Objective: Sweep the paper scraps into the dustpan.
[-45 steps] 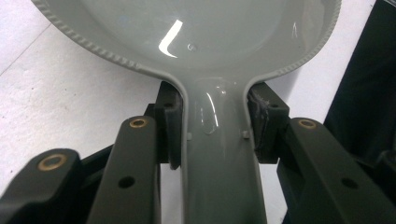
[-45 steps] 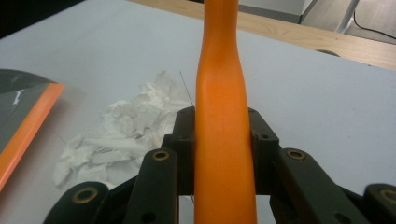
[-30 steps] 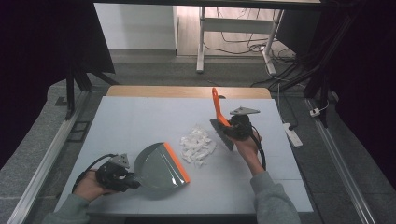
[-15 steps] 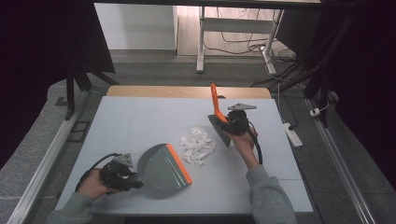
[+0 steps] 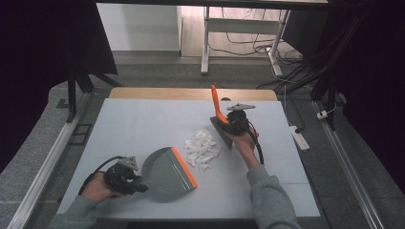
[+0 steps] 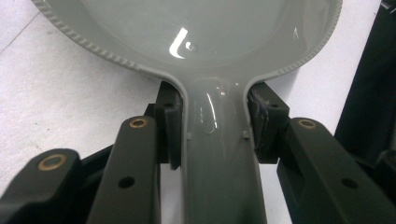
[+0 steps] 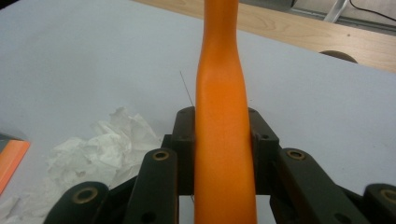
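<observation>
Down on the pale grey worktop (image 5: pixel 143 119), a person holds a hand-held gripper in each hand. The left hand-held gripper (image 5: pixel 125 175) sits near the worktop's near left corner, with the person's left hand (image 5: pixel 98 186) wrapped around it. In the left gripper view its two black jaws are clamped on either side of the narrow grey handle of a dustpan (image 6: pixel 219 56), pads pressed against the handle just below where it widens into the pan. From above, the dustpan (image 5: pixel 167 171) lies flat on the worktop with its orange lip pointing toward the worktop's middle.

Just beyond that orange lip, near the middle of the worktop, lies a loose heap of crumpled white paper scraps (image 5: pixel 203 147); the nearest scraps are just beside the lip.

The right hand-held gripper (image 5: pixel 235 121) is on the far right side of the heap, held by the right hand (image 5: pixel 244 143) with a grey sleeve (image 5: pixel 270 200) behind it. Its jaws are closed on the orange handle of a brush (image 7: pixel 223 121), which rises up and tilts toward the worktop's far edge. The brush's dark head (image 5: pixel 223 133) reaches down toward the worktop beside the scraps; whether the bristles touch the surface cannot be told. In the right gripper view the paper scraps (image 7: pixel 100 144) lie to the left of the jaws.
</observation>
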The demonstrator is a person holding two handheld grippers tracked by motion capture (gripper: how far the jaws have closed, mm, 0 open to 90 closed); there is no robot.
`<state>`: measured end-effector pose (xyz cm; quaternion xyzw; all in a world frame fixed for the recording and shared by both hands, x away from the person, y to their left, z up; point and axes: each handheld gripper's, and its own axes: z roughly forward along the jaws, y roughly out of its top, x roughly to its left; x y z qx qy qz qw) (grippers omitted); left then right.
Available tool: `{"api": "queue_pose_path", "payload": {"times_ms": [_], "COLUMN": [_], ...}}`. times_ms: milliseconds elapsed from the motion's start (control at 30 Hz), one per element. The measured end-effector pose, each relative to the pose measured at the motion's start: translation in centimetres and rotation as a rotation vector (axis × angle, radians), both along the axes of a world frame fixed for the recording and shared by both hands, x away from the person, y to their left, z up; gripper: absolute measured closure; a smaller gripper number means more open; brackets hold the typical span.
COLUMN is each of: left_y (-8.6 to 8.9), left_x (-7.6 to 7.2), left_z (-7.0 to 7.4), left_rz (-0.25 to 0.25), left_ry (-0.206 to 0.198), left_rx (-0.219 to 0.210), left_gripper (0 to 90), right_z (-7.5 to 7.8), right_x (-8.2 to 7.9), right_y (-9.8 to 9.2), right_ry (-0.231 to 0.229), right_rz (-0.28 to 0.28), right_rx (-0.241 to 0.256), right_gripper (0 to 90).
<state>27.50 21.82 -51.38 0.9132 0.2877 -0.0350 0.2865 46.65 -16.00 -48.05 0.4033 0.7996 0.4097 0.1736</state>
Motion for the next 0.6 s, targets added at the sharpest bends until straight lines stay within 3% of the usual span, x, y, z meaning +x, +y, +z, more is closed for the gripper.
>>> {"api": "queue_pose_path", "payload": {"times_ms": [600], "left_y": [-0.1], "left_x": [0.0], "left_z": [-0.1], "left_rz": [0.004], "left_ry": [-0.001], "left_rx": [-0.002], "left_gripper": [61.5], "right_z": [-0.6], "right_x": [-0.3], "right_y": [3.4], "right_ry": [0.025], "right_rz": [0.080], "right_rx": [-0.065], "right_gripper": [70.4]}}
